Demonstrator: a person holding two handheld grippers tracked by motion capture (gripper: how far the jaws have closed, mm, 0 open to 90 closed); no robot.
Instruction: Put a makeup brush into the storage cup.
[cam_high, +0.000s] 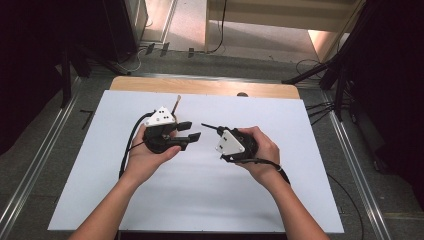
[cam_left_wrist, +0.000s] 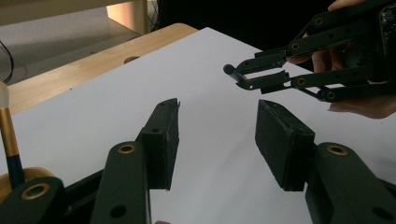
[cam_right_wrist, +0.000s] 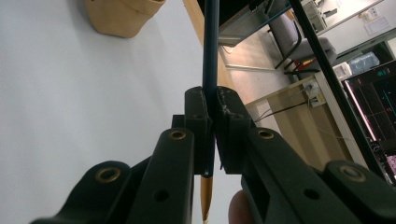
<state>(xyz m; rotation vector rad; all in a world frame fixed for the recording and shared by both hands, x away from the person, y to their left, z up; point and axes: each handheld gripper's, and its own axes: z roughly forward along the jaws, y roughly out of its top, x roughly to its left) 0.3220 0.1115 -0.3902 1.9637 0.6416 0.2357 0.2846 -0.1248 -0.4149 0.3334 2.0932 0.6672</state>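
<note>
Right gripper view: the dark pen (cam_right_wrist: 209, 56) is clamped between the right gripper's (cam_right_wrist: 211, 122) fingers; the left gripper's (cam_left_wrist: 217, 140) fingers stand apart, empty.

a lab: monitor with readouts (cam_right_wrist: 373, 98), tripod legs (cam_high: 325, 75) and floor cables (cam_high: 320, 107) surround the white-topped table (cam_high: 200, 200).

High view looks forward and down over the white table (cam_high: 200, 200). Gripper views sit close, low along their jaws; all share that white surface.

Black tongs (cam_high: 212, 127), dark blue and gold pen (cam_right_wrist: 209, 70), white table (cam_high: 200, 200)
</note>
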